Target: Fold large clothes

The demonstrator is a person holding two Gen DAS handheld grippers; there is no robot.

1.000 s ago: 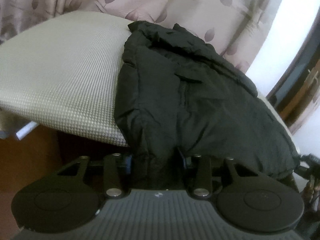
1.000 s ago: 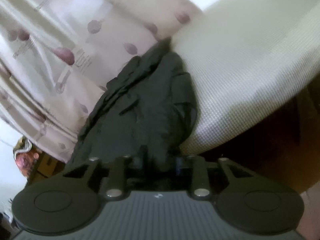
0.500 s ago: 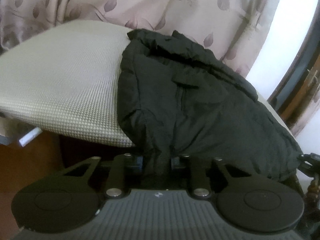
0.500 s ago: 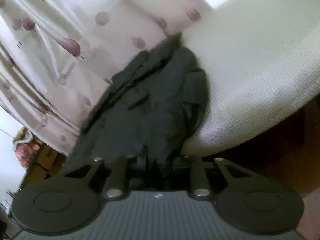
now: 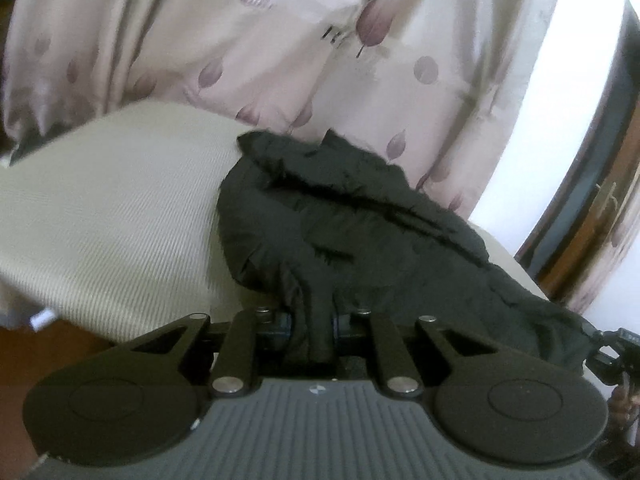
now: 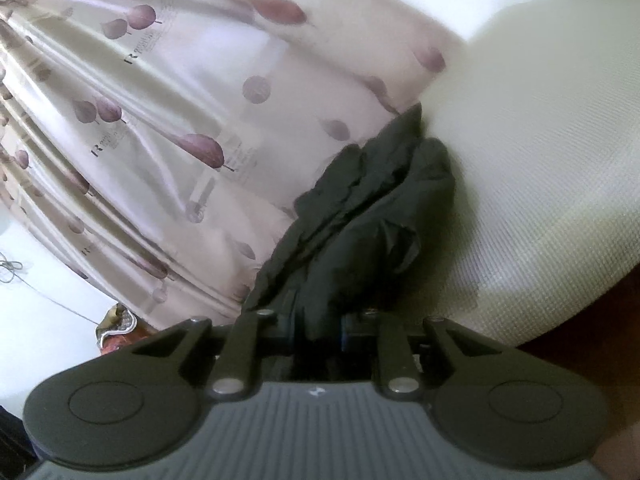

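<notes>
Both grippers pinch the jacket's edge
The left gripper (image 5: 314, 320) and right gripper (image 6: 320, 326) just squeezed shut on the black jacket (image 5: 360, 220), lifting its edge above the cushion (image 5: 112, 216) since 1 second ago, so folding can start.

Only thing readable is a big capital "R" printed on the curtain (image 6: 168, 128), twice; the small print beside it is blurry.

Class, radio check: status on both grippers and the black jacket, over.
Left gripper and right gripper both shut on the black jacket, near edge. Jacket bunched on cream cushion. Nothing in the way.
</notes>
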